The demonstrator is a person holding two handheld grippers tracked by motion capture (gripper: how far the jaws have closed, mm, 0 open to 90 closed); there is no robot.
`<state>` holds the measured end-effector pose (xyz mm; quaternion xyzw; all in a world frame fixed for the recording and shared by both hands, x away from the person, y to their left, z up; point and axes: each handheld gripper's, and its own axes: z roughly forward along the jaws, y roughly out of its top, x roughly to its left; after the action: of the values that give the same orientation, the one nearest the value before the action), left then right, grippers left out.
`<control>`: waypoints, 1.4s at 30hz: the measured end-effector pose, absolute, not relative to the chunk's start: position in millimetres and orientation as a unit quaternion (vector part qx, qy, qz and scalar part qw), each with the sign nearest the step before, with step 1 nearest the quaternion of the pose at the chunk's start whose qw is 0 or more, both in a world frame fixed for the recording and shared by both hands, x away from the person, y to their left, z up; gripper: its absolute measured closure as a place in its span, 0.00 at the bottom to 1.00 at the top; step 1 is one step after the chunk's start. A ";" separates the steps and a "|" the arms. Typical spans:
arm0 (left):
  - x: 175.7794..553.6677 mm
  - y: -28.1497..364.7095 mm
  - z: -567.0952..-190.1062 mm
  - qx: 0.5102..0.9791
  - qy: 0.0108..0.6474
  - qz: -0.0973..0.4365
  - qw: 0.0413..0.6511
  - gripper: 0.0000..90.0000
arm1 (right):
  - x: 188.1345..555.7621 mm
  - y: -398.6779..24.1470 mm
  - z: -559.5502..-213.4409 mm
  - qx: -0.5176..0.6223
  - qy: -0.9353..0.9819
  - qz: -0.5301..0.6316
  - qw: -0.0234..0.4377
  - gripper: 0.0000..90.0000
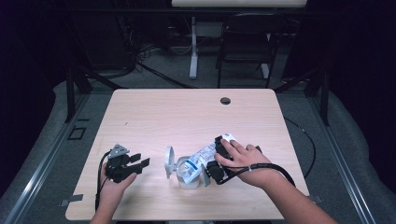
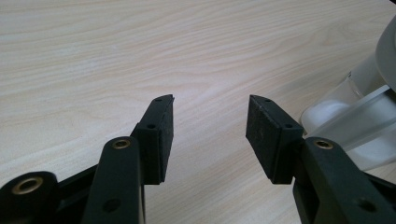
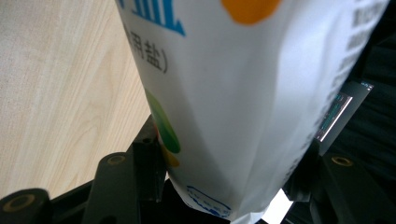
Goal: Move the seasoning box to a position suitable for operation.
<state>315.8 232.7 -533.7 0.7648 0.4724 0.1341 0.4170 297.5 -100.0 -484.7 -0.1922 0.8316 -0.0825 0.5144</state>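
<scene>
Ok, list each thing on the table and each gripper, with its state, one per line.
Bag: held tilted, lower end over the container's mouth.
Container: upright on the table, open.
Lid: flipped up at the container's left side.
Right gripper: shut on the bag, jaws wide.
Left gripper: open, nothing between its jaws, resting beside the container.
Table: bare light wood around them.

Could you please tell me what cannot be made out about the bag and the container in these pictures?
- White printed plastic bag: its top is cut off by the right gripper view's edge.
- White lidded container: its contents are hidden by the bag's end in the high view.
- Bag's small print: blurred in the right gripper view.
</scene>
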 end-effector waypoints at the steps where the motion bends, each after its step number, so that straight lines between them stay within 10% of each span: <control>1: 315.8 232.7 -533.7 0.765 0.472 0.134 0.417 0.58 | 297.5 -100.0 -484.7 -0.192 0.832 -0.083 0.514 0.50; 42: 316.1 232.4 -534.2 0.765 0.472 0.135 0.416 0.58 | 297.1 -98.7 -484.1 -0.195 0.831 -0.090 0.514 0.51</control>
<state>316.1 232.4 -534.2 0.7651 0.4724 0.1345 0.4164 297.1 -98.7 -484.1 -0.1945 0.8306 -0.0895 0.5141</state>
